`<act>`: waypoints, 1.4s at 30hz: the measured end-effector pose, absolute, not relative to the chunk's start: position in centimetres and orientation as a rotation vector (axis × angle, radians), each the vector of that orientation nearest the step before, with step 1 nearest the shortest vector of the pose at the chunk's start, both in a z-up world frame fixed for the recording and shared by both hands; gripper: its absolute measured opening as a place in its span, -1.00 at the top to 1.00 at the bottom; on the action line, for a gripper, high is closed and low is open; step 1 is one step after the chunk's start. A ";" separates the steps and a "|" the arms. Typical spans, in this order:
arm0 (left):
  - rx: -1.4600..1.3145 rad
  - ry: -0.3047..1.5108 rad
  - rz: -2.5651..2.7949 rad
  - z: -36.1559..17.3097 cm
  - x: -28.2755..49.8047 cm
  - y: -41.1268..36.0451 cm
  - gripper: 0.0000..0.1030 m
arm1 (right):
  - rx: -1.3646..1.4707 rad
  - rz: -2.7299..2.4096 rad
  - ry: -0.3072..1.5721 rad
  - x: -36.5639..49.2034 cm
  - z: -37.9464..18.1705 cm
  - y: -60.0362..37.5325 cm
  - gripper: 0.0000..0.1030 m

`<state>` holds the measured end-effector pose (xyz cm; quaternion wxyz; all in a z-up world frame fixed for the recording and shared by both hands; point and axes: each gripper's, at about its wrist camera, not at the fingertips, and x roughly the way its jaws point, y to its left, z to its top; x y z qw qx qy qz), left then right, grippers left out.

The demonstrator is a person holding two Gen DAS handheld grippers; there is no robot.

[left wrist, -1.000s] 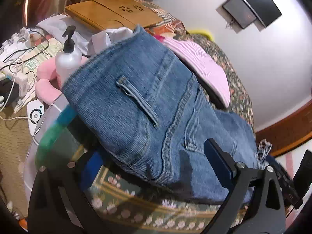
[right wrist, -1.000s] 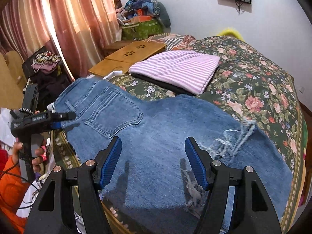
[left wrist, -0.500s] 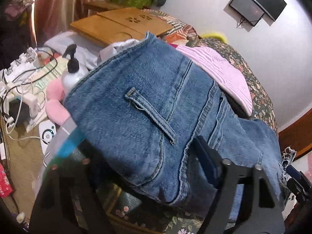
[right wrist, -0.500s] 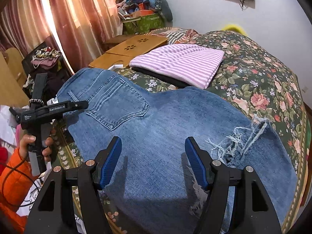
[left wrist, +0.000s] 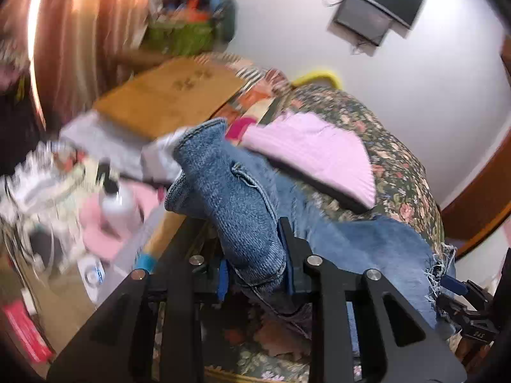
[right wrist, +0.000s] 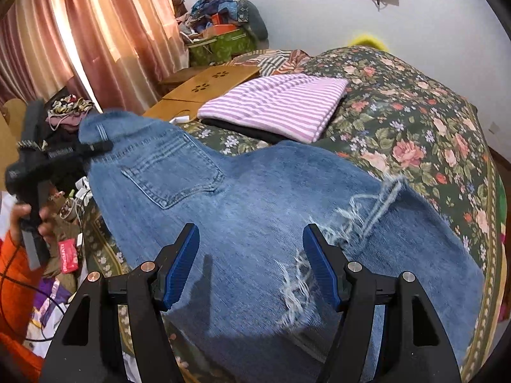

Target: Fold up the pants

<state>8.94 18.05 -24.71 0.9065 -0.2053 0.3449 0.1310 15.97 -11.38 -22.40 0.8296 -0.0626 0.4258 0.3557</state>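
Note:
Blue ripped jeans (right wrist: pixel 262 210) lie across the floral bed, back pocket up, frayed tears toward the right. My left gripper (left wrist: pixel 255 274) is shut on the waistband end of the jeans (left wrist: pixel 236 204) and holds it bunched and lifted off the bed edge. It also shows in the right wrist view (right wrist: pixel 95 146) at the far left, at the waistband. My right gripper (right wrist: pixel 250 265) is open, its blue pads just above the leg fabric near the tears, holding nothing.
A folded pink striped garment (right wrist: pixel 278 105) lies on a black one behind the jeans. A wooden lap table (right wrist: pixel 210 86) sits at the bed's far left. Clutter, a pump bottle (left wrist: pixel 118 204) and cables lie on the floor left of the bed. The floral bedspread (right wrist: pixel 415 121) extends right.
My left gripper has closed on the waistband and lifted it, bunching the denim. The jeans have shifted slightly on the bed. My right gripper stays open over the leg.

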 end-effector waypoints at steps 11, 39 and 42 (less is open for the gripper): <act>-0.250 0.539 0.100 -15.6 11.2 10.5 0.52 | -0.079 0.538 0.852 16.5 -21.2 -20.6 -0.24; -0.041 0.624 -0.338 -13.5 20.1 -10.2 0.86 | 0.118 0.459 0.957 17.0 -27.3 -27.6 -0.35; -0.035 0.611 -0.354 -12.8 20.1 -11.2 0.87 | 0.125 0.466 0.954 17.0 -27.4 -27.6 -0.36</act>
